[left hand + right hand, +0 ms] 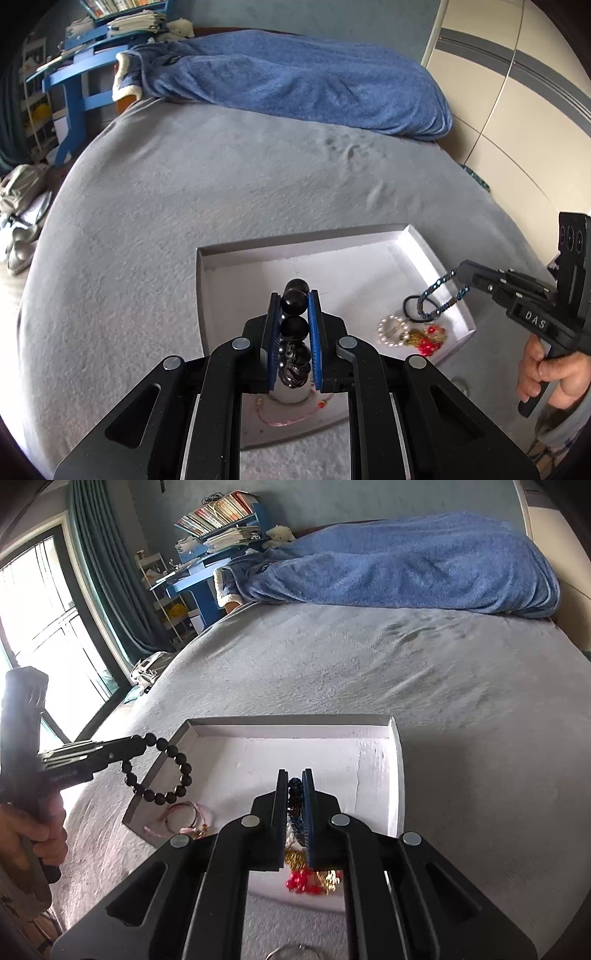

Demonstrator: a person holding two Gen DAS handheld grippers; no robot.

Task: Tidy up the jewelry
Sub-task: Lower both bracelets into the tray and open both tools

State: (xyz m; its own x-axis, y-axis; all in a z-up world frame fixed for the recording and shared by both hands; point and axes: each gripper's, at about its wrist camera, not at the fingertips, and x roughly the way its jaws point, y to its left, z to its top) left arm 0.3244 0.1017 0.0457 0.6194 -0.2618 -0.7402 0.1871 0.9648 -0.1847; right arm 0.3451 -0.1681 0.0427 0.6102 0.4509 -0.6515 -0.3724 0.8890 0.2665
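Note:
A shallow white box (295,251) (295,725) lies on the grey bed cover. My left gripper (294,299) (142,746) is shut on a black bead bracelet (294,301) (173,768), which hangs over the box's left edge. My right gripper (294,775) (463,275) is shut on a blue braided bracelet (294,797) (437,299), held above the box's right side. Inside the box lie a pearl bracelet (391,330), a red and gold piece (428,339) (310,880), a black hair tie (410,308) and a pink cord bracelet (284,419) (181,819).
A blue blanket (306,81) (406,565) is bunched across the far end of the bed. A blue desk (74,74) with books stands behind on the left, near a window (40,620). A cream wardrobe (517,110) runs along the right. A hand (546,373) holds each gripper's handle.

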